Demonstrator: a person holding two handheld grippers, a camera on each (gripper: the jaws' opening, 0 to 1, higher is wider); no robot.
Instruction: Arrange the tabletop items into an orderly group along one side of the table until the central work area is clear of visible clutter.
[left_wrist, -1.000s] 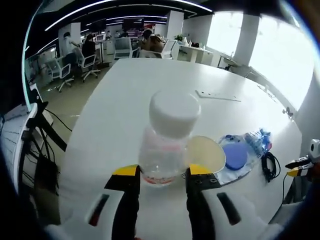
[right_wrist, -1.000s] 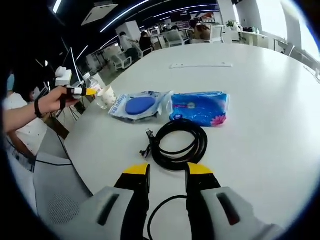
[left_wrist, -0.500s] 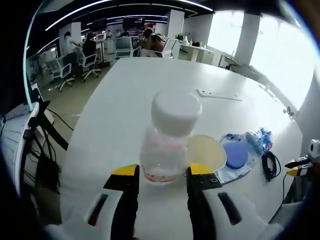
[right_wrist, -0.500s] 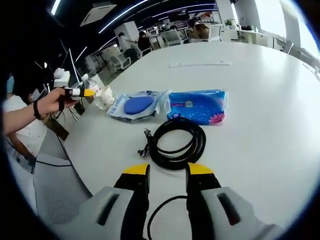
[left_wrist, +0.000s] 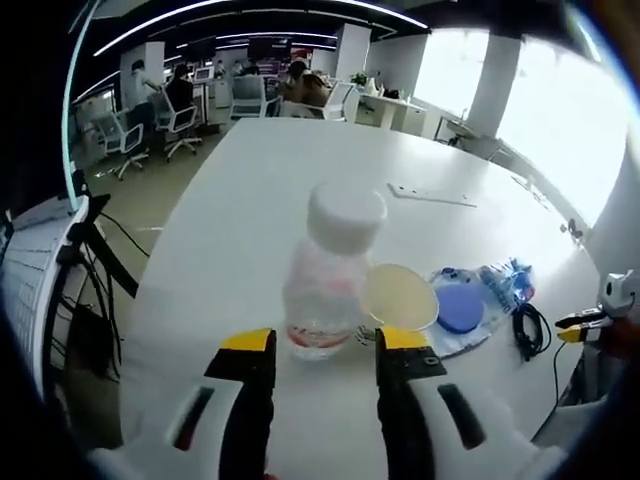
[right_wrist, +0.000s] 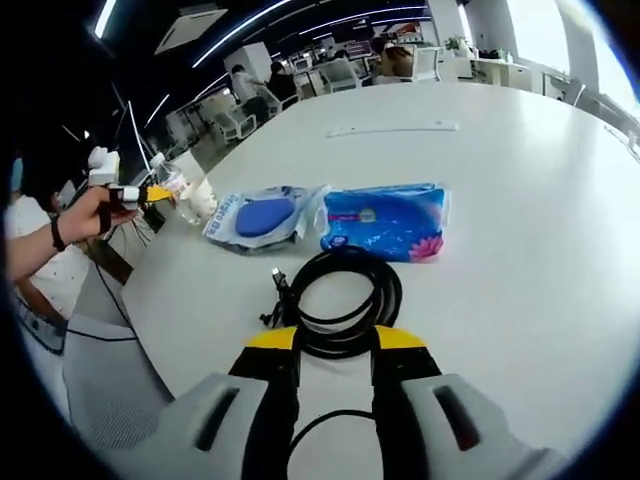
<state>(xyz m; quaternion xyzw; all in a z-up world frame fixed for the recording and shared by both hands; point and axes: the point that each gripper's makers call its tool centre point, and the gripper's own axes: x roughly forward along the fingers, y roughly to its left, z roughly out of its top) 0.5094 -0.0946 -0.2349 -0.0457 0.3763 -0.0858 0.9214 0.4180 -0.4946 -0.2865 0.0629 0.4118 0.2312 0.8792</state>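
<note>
Left tongs (left_wrist: 325, 345) backing away from clear bottle (left_wrist: 331, 270), jaws apart, bottle standing free on white surface (left_wrist: 250, 200) beside small dish (left_wrist: 400, 296). Right tongs (right_wrist: 335, 345) closing in over coiled black cable (right_wrist: 340, 300), jaws apart; probably next item to regroup.

Overexposed windows (left_wrist: 560, 110) glare; ceiling light strips (right_wrist: 290, 25) glow; fisheye edges warp.
</note>
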